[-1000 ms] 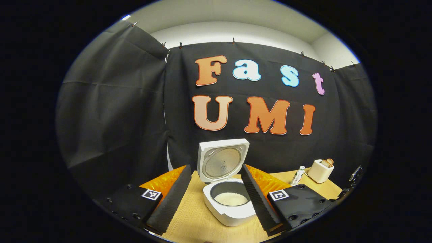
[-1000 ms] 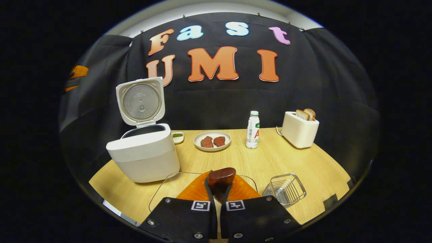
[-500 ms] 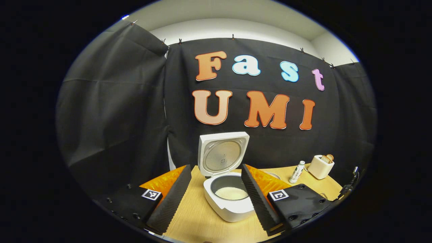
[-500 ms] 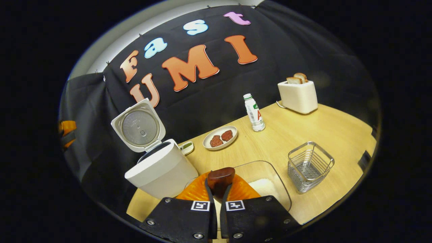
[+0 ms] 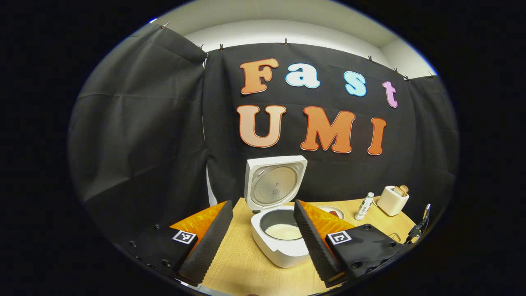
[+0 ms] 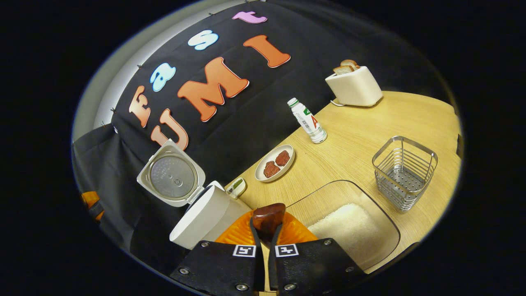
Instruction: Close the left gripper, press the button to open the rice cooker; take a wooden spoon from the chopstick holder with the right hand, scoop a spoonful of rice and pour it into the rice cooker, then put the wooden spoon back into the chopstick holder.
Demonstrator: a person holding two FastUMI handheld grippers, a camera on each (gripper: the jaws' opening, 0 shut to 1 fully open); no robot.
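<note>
The white rice cooker (image 5: 281, 250) stands open, its lid (image 5: 275, 185) upright, with white rice in the pot (image 5: 283, 232). My left gripper (image 5: 262, 204) hovers in front of it, open, nothing between its fingers. In the right gripper view, my right gripper (image 6: 267, 225) is shut on the dark brown wooden spoon (image 6: 269, 216), whose end pokes out past the fingertips. The spoon's far part is hidden. A glass tray (image 6: 382, 213) holding rice (image 6: 349, 228) lies just below and right of it. The wire chopstick holder (image 6: 404, 172) stands further right. The rice cooker (image 6: 201, 218) sits to the left.
On the wooden table (image 6: 361, 135) are a plate of meat pieces (image 6: 274, 163), a small dish of green (image 6: 236, 187), a white bottle (image 6: 307, 121) and a toaster with bread (image 6: 353, 84). The other gripper's orange part (image 6: 92, 203) shows at far left.
The right gripper has rolled and leaned over the glass tray, bringing its rice into view, still holding the spoon. The left gripper has stayed open and drifted only slightly.
</note>
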